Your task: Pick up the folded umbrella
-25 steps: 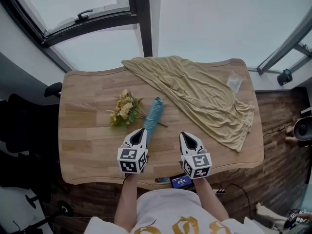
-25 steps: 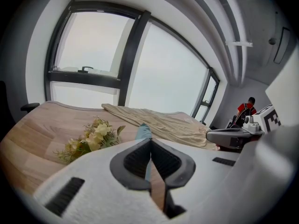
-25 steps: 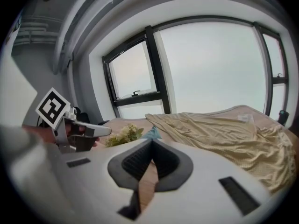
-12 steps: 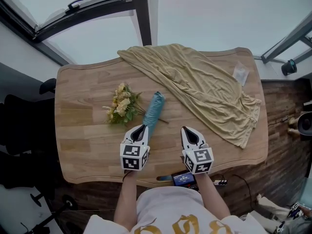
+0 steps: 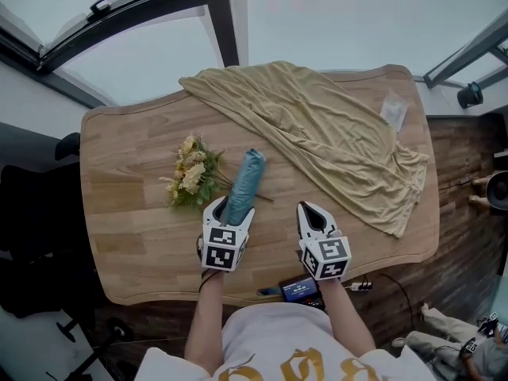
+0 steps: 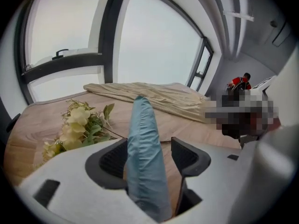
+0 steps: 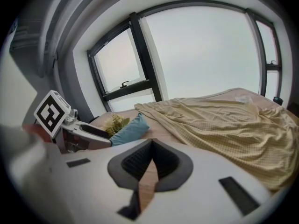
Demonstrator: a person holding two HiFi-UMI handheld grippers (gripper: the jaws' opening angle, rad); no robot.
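Note:
The folded teal umbrella lies on the wooden table, pointing away from me. My left gripper straddles its near end with the jaws opening. In the left gripper view the umbrella runs up between the two pads: it rests against the left pad, and a gap shows at the right pad. My right gripper hovers over bare wood to the right of the umbrella, shut and empty; in the right gripper view its jaws meet at the tips, with the umbrella to the left.
A bunch of pale yellow flowers lies just left of the umbrella. A tan cloth covers the far right of the table, with a small clear packet beyond it. A dark device sits at the near edge.
My left gripper has gone forward and down over the umbrella's near end, and its jaws have opened around it. The right gripper has sunk slightly, still shut.

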